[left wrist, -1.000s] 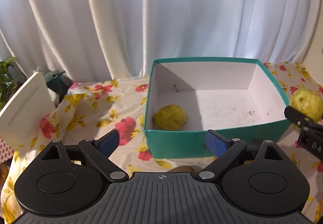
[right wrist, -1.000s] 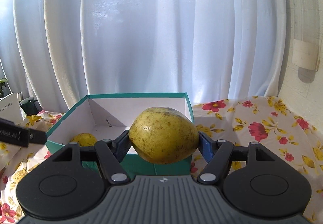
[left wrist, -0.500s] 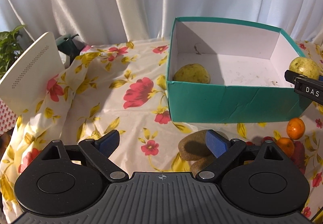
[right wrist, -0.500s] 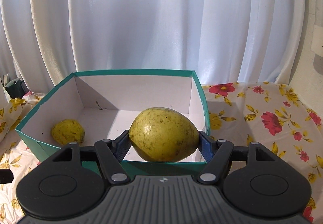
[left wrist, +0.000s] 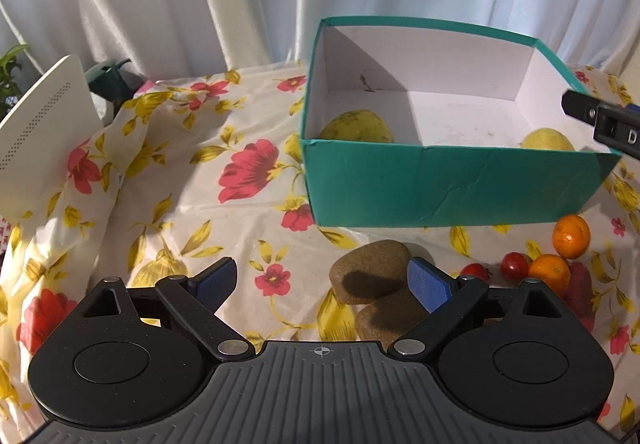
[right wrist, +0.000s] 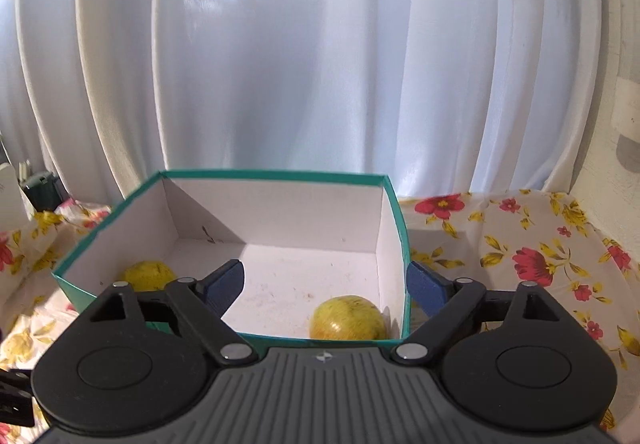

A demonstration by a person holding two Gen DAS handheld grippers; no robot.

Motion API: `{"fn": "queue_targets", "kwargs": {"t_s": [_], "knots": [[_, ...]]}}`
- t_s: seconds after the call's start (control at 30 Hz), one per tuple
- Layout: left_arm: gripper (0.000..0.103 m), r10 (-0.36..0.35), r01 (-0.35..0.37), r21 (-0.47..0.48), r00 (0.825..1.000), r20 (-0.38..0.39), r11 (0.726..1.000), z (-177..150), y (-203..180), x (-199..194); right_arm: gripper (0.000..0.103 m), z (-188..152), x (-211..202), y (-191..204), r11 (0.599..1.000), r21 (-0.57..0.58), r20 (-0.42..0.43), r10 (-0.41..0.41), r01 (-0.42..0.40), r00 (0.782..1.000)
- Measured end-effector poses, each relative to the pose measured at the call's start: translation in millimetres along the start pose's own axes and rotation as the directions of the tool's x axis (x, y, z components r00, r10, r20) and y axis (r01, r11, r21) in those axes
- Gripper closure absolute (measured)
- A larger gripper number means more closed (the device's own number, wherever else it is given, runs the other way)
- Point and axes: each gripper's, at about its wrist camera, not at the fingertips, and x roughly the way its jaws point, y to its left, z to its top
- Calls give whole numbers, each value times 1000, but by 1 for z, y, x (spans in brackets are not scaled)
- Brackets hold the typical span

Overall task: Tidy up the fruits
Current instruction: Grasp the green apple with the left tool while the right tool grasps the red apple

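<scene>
A teal box (left wrist: 448, 184) with a white inside stands on the flowered cloth; it also shows in the right wrist view (right wrist: 394, 204). Two yellow-green fruits lie in it: one at the front left corner (left wrist: 356, 128) (right wrist: 146, 274), one at the front right corner (left wrist: 548, 138) (right wrist: 346, 318). My right gripper (right wrist: 324, 282) is open and empty above the box's near right corner; its finger (left wrist: 600, 116) shows at the right edge of the left wrist view. My left gripper (left wrist: 322, 282) is open and empty above two brown fruits (left wrist: 372, 270) in front of the box.
Two oranges (left wrist: 571, 236) and small red fruits (left wrist: 515, 266) lie on the cloth at the front right of the box. A white perforated device (left wrist: 36, 132) and a dark green object (left wrist: 110, 80) stand at the left. White curtains hang behind.
My right gripper opened and let go of the yellow-green fruit, which now lies in the box's front right corner. My left gripper tilted down and back, bringing the brown fruits and oranges into view.
</scene>
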Motion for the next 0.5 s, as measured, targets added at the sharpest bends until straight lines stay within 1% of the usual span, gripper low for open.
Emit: {"fn": "queue_targets", "kwargs": {"t_s": [0.03,0.07,0.1,0.13,0.17,0.27,0.3,0.37,0.43,0.5], "knots": [[7,-18,18,20,1000,8,1000,-4,-3,-2,4,0,-12,-2,1000,16,45,17,-18,999],[7,-31,31,37,999,12,999,-9,-6,-3,0,-2,-24,-5,999,34,83,30,-33,996],[7,-50,49,61,999,16,997,-15,-9,-4,0,-4,-38,-8,997,54,125,54,-61,991],[7,-69,67,85,997,17,994,-21,-13,-5,0,-8,-49,-10,995,61,140,70,-80,988],[7,-88,86,108,996,14,990,-28,-17,-5,0,-13,-57,-11,994,62,129,79,-87,988],[7,-145,143,167,989,2,976,-47,-28,-7,0,-29,-71,-14,993,72,24,89,-91,996],[7,-161,159,184,987,-7,970,-54,-32,-7,0,-36,-74,-16,992,94,11,82,-83,997],[7,-198,194,200,980,-1,960,-65,-37,-9,0,-50,-80,-22,988,145,-35,66,-61,997],[7,-209,207,220,978,-16,953,-69,-43,-9,0,-61,-81,-20,986,165,-98,54,-37,994],[7,-217,215,225,976,-16,950,-71,-46,-10,0,-70,-83,-17,986,166,-136,32,-9,990]]}}
